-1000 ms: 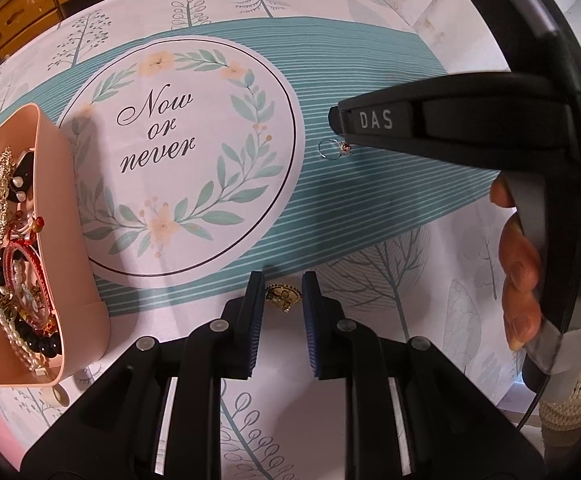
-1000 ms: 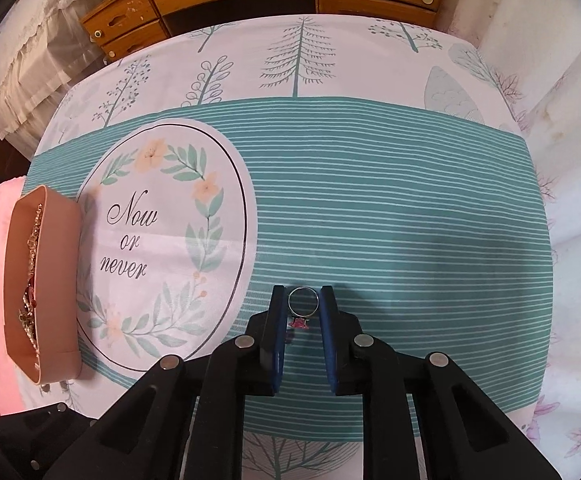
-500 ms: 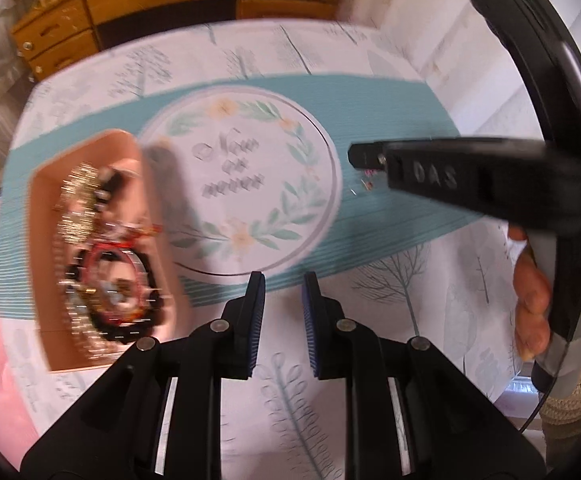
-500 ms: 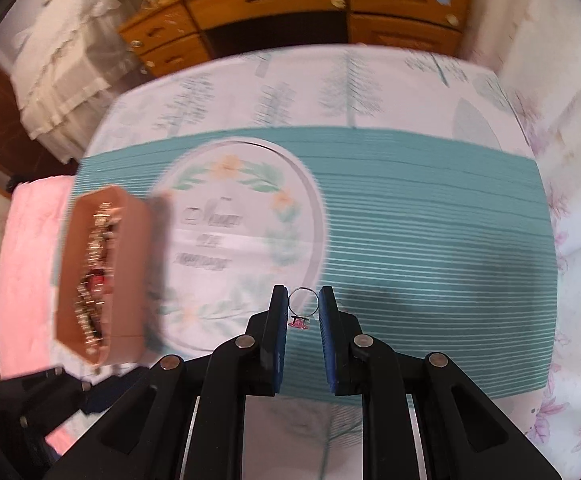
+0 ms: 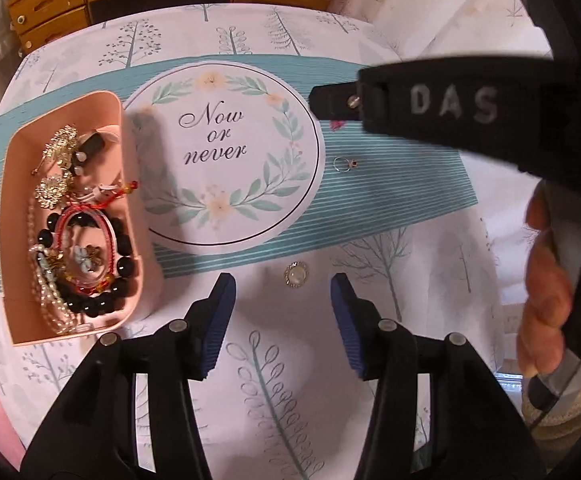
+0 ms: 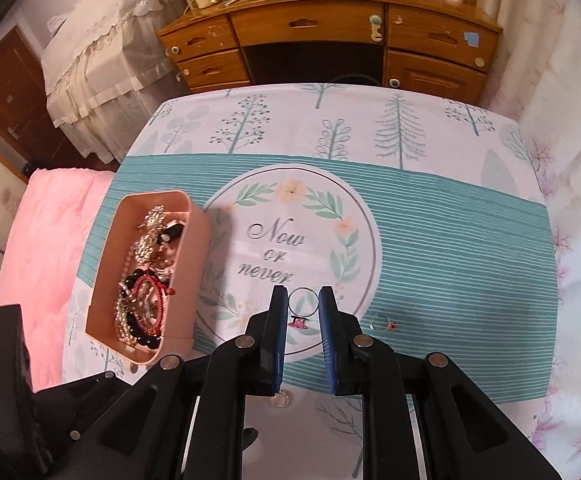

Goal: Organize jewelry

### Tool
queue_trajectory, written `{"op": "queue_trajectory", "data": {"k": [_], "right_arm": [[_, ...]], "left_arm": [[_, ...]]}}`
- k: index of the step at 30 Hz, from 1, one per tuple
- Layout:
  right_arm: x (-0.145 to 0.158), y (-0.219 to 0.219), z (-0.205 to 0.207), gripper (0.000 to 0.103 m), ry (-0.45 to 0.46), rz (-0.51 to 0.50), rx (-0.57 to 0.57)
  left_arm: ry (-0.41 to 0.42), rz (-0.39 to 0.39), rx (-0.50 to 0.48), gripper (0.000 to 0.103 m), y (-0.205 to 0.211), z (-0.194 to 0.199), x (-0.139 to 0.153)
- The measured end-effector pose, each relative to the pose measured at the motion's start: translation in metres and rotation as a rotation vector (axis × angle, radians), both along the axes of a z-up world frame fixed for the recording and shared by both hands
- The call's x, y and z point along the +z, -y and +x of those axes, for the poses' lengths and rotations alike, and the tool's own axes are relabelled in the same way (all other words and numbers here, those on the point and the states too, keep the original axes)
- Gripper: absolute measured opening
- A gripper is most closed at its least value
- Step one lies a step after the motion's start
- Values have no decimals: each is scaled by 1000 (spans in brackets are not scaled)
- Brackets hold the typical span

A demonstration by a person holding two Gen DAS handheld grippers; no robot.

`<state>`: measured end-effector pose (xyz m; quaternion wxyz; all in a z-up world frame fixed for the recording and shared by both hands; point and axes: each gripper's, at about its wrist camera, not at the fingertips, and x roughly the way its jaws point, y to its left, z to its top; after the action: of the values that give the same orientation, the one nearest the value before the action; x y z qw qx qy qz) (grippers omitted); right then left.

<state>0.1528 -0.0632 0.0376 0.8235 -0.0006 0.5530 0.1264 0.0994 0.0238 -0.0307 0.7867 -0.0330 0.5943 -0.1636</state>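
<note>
The right gripper (image 6: 303, 312) holds a thin silver ring (image 6: 301, 305) with a small pink stone between its two blue pads, high above the tablecloth (image 6: 450, 248). The pads press on both sides of the ring, so the gap between them is narrow. The ring stands upright, with the stone on the near side.

The left gripper (image 5: 282, 300) has just been opening, and its jaws now stand fairly wide with nothing between them. It hangs above the near part of the cloth. Under the gap, on the white part of the cloth, a small round brooch (image 5: 296, 275) with a pale centre lies flat. The pads do not touch it.

A second ring (image 5: 344, 164) with a dark red stone lies on the teal stripes, just to the right of the white circle with the words "Now or never" (image 5: 214, 136). In the right wrist view the same ring (image 6: 382, 323) shows close to the right finger.

A pink box (image 5: 8, 208) stands at the left side of the cloth, open at the top. It is full of jewelry: black bead bracelets (image 5: 124, 258), a red cord bracelet (image 5: 108, 220), pearl strings (image 5: 46, 300) and gold pieces (image 5: 56, 148).

In the left wrist view the right gripper crosses the upper right as a black bar with the letters DAS, and the person's hand (image 5: 546, 296) grips its handle at the right edge. A wooden desk with drawers (image 6: 330, 40) stands at the far side, and a pink blanket (image 6: 46, 232) lies to the left.
</note>
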Motion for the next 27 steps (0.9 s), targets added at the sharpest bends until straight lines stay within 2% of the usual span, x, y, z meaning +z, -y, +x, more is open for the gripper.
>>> {"op": "queue_trajectory", "data": {"k": [8, 16, 27], "right_arm": [[-13, 33, 7, 16, -12, 4, -54], [-26, 52, 9, 15, -30, 27, -78], [-33, 70, 8, 15, -37, 58, -105]], "left_arm": [[-19, 34, 25, 46, 23, 4, -27], [-41, 74, 81, 29, 38, 11, -42], [-28, 169, 95, 25, 60, 18, -47]]}}
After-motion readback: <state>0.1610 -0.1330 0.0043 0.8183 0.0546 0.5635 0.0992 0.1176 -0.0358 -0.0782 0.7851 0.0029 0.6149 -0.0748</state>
